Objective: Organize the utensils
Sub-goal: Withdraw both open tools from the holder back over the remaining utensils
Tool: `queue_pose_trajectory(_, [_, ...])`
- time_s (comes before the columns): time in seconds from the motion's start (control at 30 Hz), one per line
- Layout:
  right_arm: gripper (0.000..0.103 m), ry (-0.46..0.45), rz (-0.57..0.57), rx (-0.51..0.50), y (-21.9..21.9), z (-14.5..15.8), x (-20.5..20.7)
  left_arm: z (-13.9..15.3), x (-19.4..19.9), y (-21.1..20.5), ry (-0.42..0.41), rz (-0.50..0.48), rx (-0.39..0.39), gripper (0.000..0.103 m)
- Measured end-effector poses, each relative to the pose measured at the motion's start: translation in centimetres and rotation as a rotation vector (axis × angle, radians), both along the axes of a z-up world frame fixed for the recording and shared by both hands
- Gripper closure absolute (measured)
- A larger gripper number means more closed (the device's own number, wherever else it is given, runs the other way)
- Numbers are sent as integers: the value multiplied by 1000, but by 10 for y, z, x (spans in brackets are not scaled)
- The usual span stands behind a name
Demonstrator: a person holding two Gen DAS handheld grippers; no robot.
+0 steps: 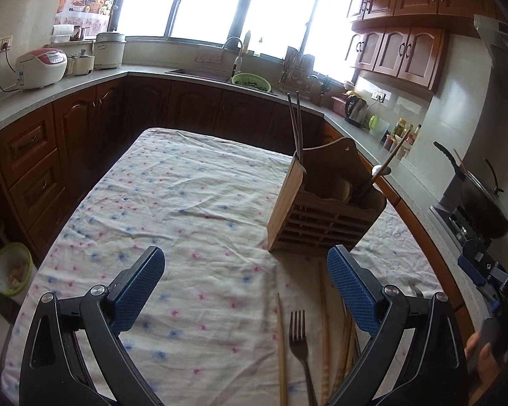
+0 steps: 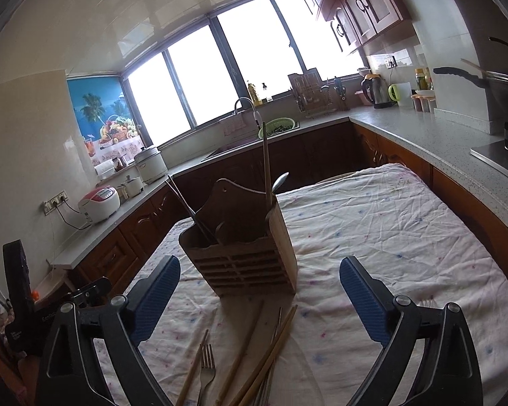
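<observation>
Left tongs (image 1: 245,284) spread wide above the desk, blue-padded fingers (image 1: 140,284) gripping nothing. Right tongs (image 2: 260,299) equally wide and empty, hovering just short of the slatted wooden utensil caddy (image 2: 244,253), which stands upright on the white floral-print tablecloth (image 1: 172,203). In the caddy: dark chopsticks (image 1: 295,125), a long wooden handle (image 2: 266,162) and a metal spoon (image 2: 280,181). Loose on the cloth near the caddy lie a steel fork (image 1: 299,345) and pale wooden chopsticks (image 2: 274,348), untouched. No readable writing anywhere on the utensils or caddy.

cloth-covered table (image 1: 186,203) bears wooden holder (image 1: 321,216), fork (image 1: 299,341), chopsticks (image 1: 281,348)
</observation>
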State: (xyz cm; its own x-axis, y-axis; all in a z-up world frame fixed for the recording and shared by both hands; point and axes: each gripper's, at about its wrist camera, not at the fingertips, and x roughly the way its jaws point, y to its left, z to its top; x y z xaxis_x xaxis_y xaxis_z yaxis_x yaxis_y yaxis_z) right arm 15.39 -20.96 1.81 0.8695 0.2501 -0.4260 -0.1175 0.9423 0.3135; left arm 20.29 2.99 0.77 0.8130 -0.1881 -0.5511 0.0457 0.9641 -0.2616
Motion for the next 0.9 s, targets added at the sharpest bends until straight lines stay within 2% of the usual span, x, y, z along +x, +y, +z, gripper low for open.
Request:
queue_pose_trajectory(0.53, [6, 67, -15, 14, -7, -33, -42, -39, -34, -5, 86, -42, 52, 4])
queue_pose_trajectory(0.67, [6, 108, -9, 3, -4, -44, -41, -49, -34, -7, 116, -48, 63, 4])
queue_pose_trajectory(0.9, [7, 129, 15, 9, 1, -51, -33, -54, -22, -15, 148, -86, 85, 4])
